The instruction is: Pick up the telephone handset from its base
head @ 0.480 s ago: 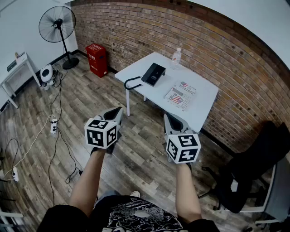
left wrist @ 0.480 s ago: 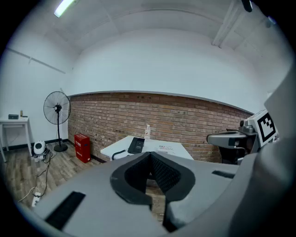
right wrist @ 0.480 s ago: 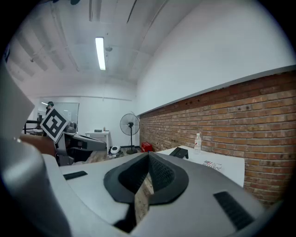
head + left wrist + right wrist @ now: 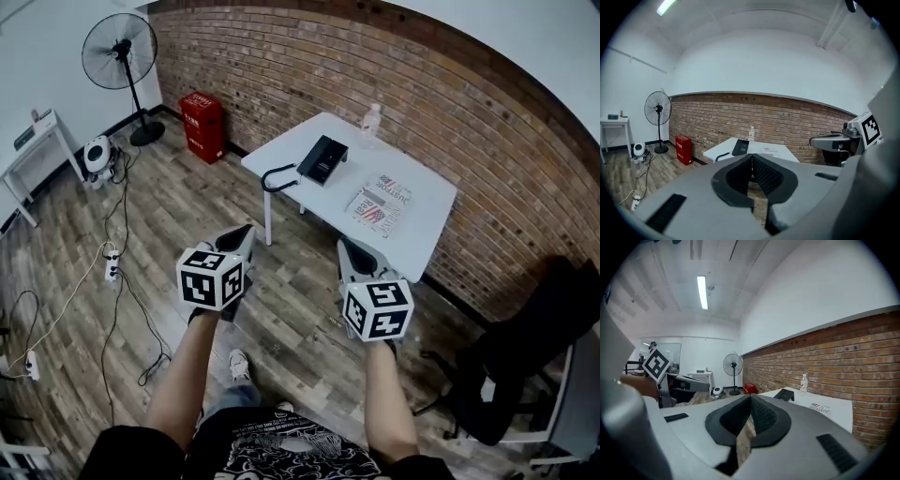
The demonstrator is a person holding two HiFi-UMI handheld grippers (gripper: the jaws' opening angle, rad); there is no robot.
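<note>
Left hand-held gripper (image 4: 244,231): clenched, jaws pressed together, nothing between; held out over the wood floor, well apart from the tabletop (image 4: 427,183).
Cord (image 4: 272,174): black loop hanging off the near-left tabletop edge; probably tugs back on a lift, so a slow pull with slack looks wise.
Telephone (image 4: 322,157): black, lying flat near the left corner of the white tabletop; well ahead of both grippers, untouched.
Handset (image 4: 313,155): seated on the base, too small here to separate cleanly from it; likely along one long side, cord end toward the near edge.
Handling: judged light, rigid plastic, smooth and a bit slippery; not fragile, though the base may slide or lift along with it.
Grasp spot: best guess is the narrow middle bar between earpiece and mouthpiece, jaws across the width; needs the jaws opened first.
Right hand-held gripper (image 4: 345,246): clenched too, jaw tips meeting, empty; over the floor, short of the near tabletop edge.
Bottle (image 4: 372,119): clear, upright at the far edge near the telephone; knock-over risk on a long reach.
Paper (image 4: 380,203): printed sheet lying flat to the right of the telephone, apart from it.
Progress: approach only, no contact, no grasp.
</note>
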